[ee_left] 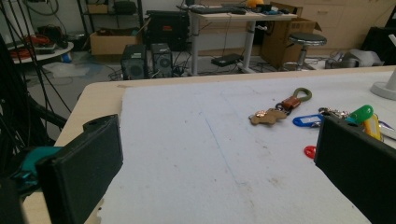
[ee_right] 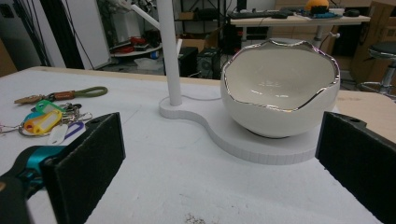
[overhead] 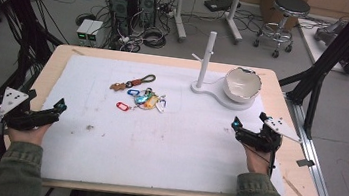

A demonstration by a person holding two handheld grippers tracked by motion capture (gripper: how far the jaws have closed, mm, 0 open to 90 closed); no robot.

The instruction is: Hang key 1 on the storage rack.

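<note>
The left gripper (overhead: 58,109) rests at the left edge of the table (overhead: 56,58), held low in the person's left hand (overhead: 27,133), its jaws spread wide with nothing between them. The right gripper (overhead: 239,128) sits at the right edge, near the front, in the right hand (overhead: 258,161); its jaws also stand wide apart and empty. Both are well apart from the bunch of keys (overhead: 146,99), which lies near the middle of the white mat (overhead: 156,146), a little toward the far side. The bunch carries coloured tags, with a red tag (overhead: 122,106) just beside it and a brown keyring with a green loop (overhead: 134,82) just beyond. In the left gripper view the keys (ee_left: 355,119) lie ahead to the right.

Far right on the mat stands a white stand (overhead: 206,61) whose base bears a white bowl (overhead: 242,83) with a wavy rim. The mat is scuffed and stained in places; bare wood shows around it. Beyond the table, the grey floor holds computer towers (overhead: 131,2), tangled cables, desk legs and a round stool (overhead: 286,16).
</note>
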